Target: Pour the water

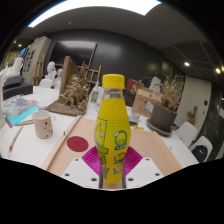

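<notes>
The hand-held gripper (112,165) is reaching forward over the bench (55,150), and its two fingers are standing either side of the lower part of a bottle (112,125). The pink pads (92,160) are showing at both flanks of the bottle and seem to be touching its sides, so the fingers are looking closed on it to about the bottle's own width, though whether they are pressing firmly or only resting against it cannot be told for certain. The bottle is standing upright between the fingers, yellow through its body, with a yellow cap (114,81) on top and a printed label around its middle. Its foot is hidden by the fingers, so it is not clear whether it is resting on the bench or lifted off it. It is probably a thin plastic bottle: fairly light, a little heavier if full, smooth and somewhat slippery on the label, and likely to dent if squeezed hard. The lower to middle body is looking the soundest place to hold, leaving the neck free for tipping. The cap is looking in place, which would be hindering any pouring. Just beside the bottle a red disc (78,144) is lying flat, and farther off a small brown cup (42,124) is standing, well apart from the fingers.
</notes>
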Motion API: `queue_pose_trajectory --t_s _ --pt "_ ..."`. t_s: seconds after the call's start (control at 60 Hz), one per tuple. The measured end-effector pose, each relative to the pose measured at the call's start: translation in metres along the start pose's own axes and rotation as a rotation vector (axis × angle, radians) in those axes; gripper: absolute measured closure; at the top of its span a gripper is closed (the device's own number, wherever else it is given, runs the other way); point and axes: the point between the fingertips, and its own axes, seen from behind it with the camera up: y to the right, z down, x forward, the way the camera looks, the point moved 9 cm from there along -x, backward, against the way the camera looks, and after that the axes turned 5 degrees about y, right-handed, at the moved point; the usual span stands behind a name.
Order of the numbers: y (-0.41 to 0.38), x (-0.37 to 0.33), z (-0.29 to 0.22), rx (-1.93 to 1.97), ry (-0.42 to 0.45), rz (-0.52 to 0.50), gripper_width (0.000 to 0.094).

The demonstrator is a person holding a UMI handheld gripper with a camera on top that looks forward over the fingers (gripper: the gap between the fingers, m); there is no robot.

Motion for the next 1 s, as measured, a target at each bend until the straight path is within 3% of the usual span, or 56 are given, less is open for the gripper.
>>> queue_pose_trajectory --t_s 0.217,0.517,0.683,0.833,1.0 --pt "-0.008 0.026 -0.074 -0.343 0.06 0.053 0.0685" --pt "-0.083 0.084 -0.148 -1.066 0.209 0.107 0.0687" --pt "-0.125 0.107 -0.157 -1.479 0.297 0.135 0.0683" --pt "-0.14 0.124 -0.147 -1.73 0.292 0.144 0.0682" --pt "-0.159 0.129 -0.142 -1.911 0.354 0.142 0.0682"
